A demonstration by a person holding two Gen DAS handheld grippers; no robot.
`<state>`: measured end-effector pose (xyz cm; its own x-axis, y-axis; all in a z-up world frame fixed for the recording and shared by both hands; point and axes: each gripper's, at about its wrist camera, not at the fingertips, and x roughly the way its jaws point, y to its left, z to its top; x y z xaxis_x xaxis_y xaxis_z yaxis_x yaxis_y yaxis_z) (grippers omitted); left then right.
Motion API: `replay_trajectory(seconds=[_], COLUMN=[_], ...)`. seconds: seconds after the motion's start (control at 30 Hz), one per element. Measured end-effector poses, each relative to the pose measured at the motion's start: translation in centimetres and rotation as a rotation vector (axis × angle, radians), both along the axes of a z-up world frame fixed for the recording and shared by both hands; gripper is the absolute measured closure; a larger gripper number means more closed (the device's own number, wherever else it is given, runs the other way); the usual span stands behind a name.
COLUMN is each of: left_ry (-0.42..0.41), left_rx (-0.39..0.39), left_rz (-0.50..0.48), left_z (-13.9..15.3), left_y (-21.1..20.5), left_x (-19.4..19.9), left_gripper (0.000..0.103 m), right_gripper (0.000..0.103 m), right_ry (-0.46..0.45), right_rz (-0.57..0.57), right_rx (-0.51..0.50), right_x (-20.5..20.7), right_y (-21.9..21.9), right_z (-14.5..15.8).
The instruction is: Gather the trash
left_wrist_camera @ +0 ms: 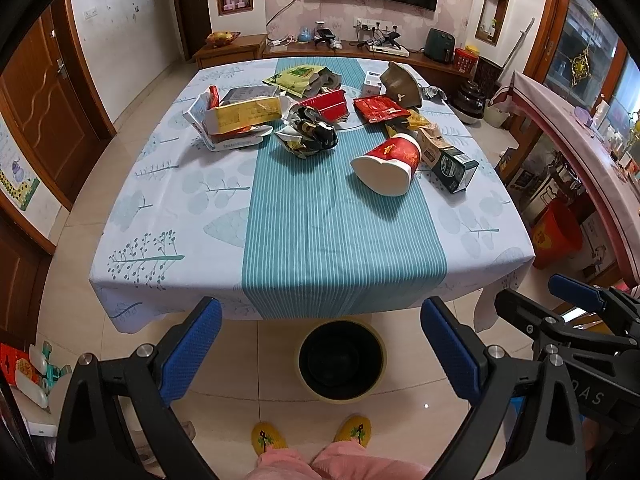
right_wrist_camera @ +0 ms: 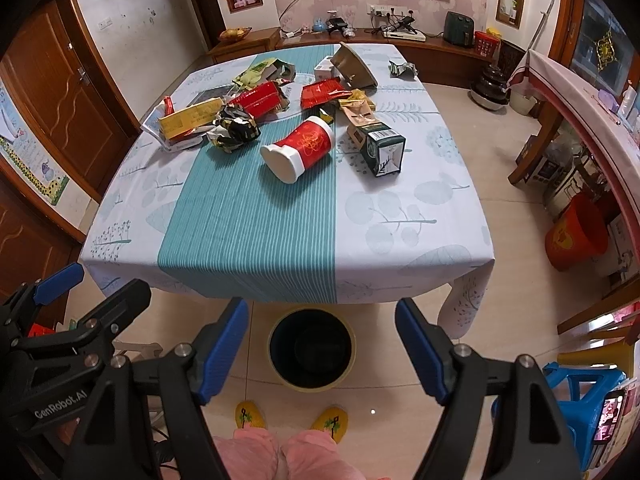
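Blue-padded tools [left_wrist_camera: 320,352] [right_wrist_camera: 320,350] agape, side by side

The left gripper [right_wrist_camera: 60,296] carries the white lettering "GenRobot.AI" on its black body, seen in the right wrist view. The right gripper [left_wrist_camera: 580,300] shows only the letters "DAS" in the left wrist view. Print on the packages is too small to read.

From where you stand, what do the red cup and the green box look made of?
The red cup looks like paper or thin plastic: matte red wall with gold print, and a dented white rim, so it is soft. The green box looks like printed cardboard: flat panels, sharp folded edges, a barcode on one face.
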<state>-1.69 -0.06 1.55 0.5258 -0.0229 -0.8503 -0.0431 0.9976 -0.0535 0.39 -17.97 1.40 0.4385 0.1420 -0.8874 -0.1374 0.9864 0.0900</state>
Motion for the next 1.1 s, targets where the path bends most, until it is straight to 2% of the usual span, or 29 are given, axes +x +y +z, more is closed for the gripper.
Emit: replay_trajectory(seconds=[0.17, 0.63, 1.1], left_ry=[-0.028, -0.061, -0.113], left_rx=[0.006, 0.014, 0.019], left_rz=[-0.005, -0.015, -0.003], left_z=[0.7, 1.3, 3.0], left_y=[0.3, 0.2, 0.3], left_x=[0.4, 1.3, 1.6], left_gripper=[0.005, 0.005, 0.005], right_gripper=[0.031, 0.031, 0.031], right_ry=[-0.036, -0.068, -0.138], right_rz=[0.004, -0.009, 0.011], right_rx=[-0.007, 0.000, 0.027], right_x=[0.0, 0.8, 1.7], right_y=[0.3, 0.5, 0.8], right_z=[0.8, 1.7, 3.4])
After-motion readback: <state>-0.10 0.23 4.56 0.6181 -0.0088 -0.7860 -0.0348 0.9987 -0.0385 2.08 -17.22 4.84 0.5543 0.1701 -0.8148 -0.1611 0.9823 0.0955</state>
